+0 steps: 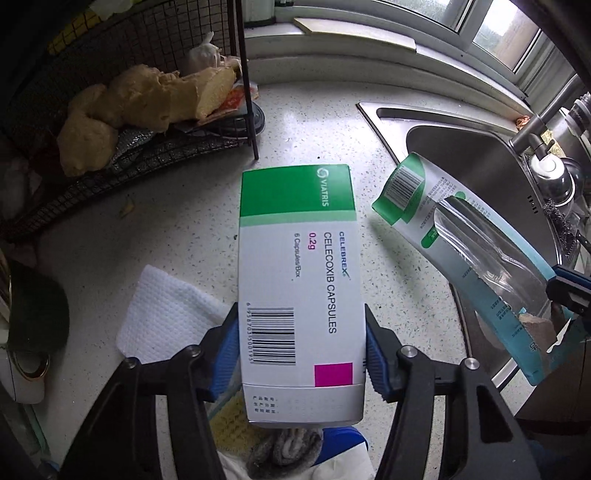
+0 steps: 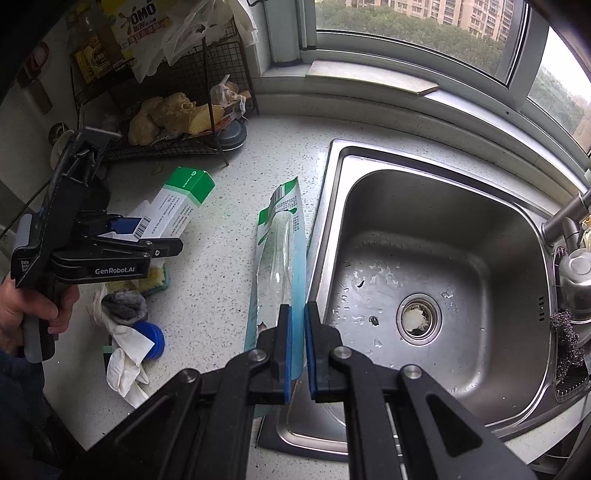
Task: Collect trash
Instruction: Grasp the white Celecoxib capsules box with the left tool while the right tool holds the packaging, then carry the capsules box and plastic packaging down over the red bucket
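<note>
bare speckled counter (image 2: 236, 184) between wire rack (image 2: 177, 147) and sink (image 2: 332, 206), rags (image 2: 125, 354) crowding near edge

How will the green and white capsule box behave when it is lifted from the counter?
The capsule box is thin cardboard, so probably light and easily crushed. Its flat sides sit between the left gripper jaws, so it likely will not slip.

A speckled white desk (image 2: 229, 288) runs under a curved window (image 2: 406, 26) showing trees and apartment blocks in grey daylight. A steel sink (image 2: 461, 221) is set in it; a black wire rack (image 1: 155, 147) stands in the corner.
</note>
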